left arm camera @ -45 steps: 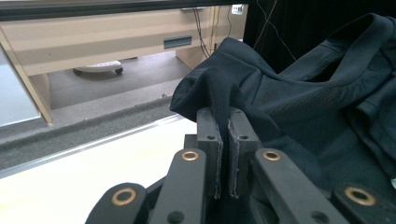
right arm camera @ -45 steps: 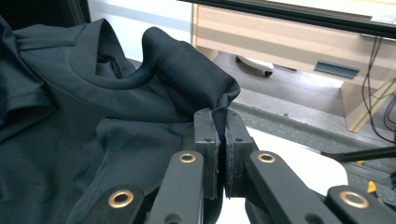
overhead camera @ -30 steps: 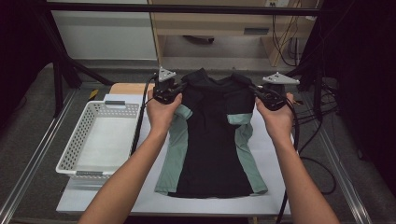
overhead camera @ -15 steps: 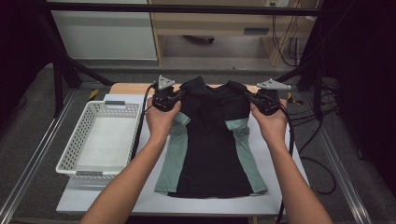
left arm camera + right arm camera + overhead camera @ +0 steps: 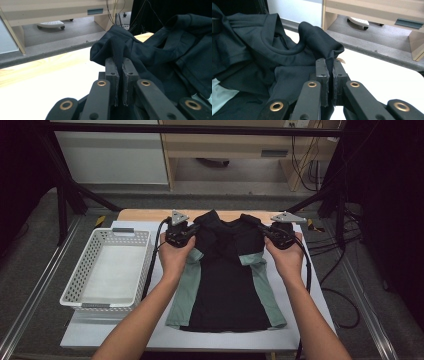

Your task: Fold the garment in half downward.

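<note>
Evidently each hand-held gripper, left (image 5: 191, 230) and right (image 5: 263, 231), pinches a shoulder of the black shirt (image 5: 226, 280), probably the sleeve fold.

Both grippers — left gripper (image 5: 186, 232), right gripper (image 5: 270, 232) — lower now, shirt (image 5: 225, 280) shoulders closer to table.

Both forearms reach forward, left tool (image 5: 191, 228) and right tool (image 5: 263, 228) clamped shut.

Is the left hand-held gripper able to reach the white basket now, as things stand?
Probably not yet: the left hand-held gripper is shut on the black shirt. The white basket lies just beside that forearm with nothing between, so once it lets go, the way looks free.
</note>
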Motion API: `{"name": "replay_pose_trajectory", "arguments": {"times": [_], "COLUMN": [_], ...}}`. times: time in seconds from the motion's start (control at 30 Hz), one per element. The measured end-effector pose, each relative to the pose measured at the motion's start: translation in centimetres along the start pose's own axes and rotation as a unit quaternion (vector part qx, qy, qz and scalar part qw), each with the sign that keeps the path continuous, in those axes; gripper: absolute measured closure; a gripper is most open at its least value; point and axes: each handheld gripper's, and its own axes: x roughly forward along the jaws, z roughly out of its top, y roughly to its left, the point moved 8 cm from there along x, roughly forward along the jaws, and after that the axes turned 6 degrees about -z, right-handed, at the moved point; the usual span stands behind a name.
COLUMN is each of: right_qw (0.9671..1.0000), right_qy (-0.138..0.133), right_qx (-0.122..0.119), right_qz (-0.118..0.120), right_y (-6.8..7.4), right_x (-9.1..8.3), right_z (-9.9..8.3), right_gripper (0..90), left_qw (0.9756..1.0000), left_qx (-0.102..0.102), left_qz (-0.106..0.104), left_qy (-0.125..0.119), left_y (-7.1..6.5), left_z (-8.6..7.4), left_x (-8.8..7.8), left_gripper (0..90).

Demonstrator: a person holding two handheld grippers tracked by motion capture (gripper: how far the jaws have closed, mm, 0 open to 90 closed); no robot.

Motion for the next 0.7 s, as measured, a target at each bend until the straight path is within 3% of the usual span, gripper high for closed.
{"name": "replay_pose_trajectory", "arguments": {"times": [0.13,0.7], "right_qw": [1.0,0.9998], "right_qy": [-0.002,0.006], "right_qx": [0.007,0.006], "right_qz": [0.004,0.019], "right_y": [0.2,1.2], "right_x": [-0.1,0.1], "right_z": [-0.3,-2.1], "right_gripper": [86.7,86.7], "left_qw": [1.0,0.9999], "left_qx": [0.007,0.003], "left_qz": [0.005,0.0], "left_qy": [-0.004,-0.014], "left_y": [-0.5,-2.0], "left_z": [-0.4,-2.1], "left_x": [0.0,0.1], "left_gripper": [85.5,85.4]}}
